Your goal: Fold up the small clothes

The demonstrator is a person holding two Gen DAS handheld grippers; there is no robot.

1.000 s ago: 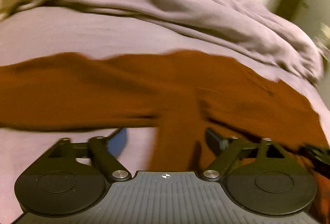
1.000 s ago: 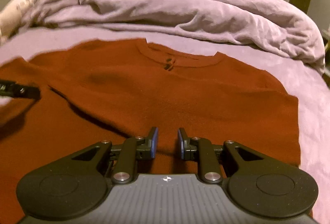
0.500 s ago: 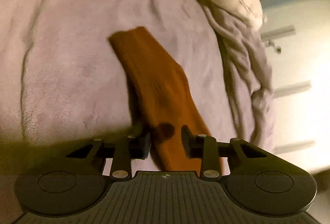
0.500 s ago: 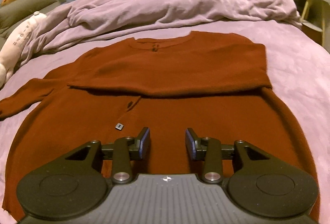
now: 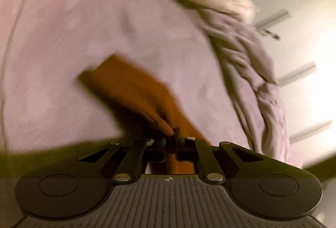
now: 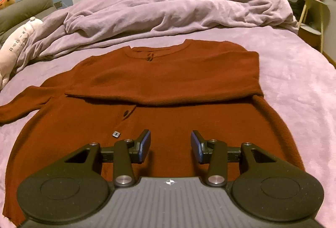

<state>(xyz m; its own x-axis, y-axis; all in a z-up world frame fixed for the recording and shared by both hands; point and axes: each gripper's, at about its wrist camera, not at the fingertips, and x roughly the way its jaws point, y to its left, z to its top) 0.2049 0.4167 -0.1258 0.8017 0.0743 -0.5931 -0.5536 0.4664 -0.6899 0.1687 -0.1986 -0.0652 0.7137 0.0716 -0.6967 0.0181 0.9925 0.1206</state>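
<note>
The fold is partly done, judging by how the 1 rust-brown cardigan (image 6: 159, 102) lies on the bed (image 6: 298, 89). In the right wrist view its right sleeve (image 6: 168, 89) is already laid across the chest, just ahead of the jaws, while its left sleeve (image 5: 134, 93) is still stretched out to the far left of them, on the purple sheet. The body has not been folded at all, so that sleeve, then the lengthwise or bottom-up folds, appear to remain.

The left gripper (image 5: 170, 139) has its jaws pressed together on the left sleeve, with knit bunched right at their tips and the cuff end running away ahead of them; this view is blurred. The right gripper (image 6: 170, 147) hangs just above the lower front of the cardigan, jaws apart and holding nothing.

Counted: 1 cardigan, 2 sleeves, 2 grippers, 1 crumpled duvet (image 6: 168, 9) well beyond the jaws, 1 pale plush toy (image 6: 15, 43) far left, and 3 fastenings visible down the front.
</note>
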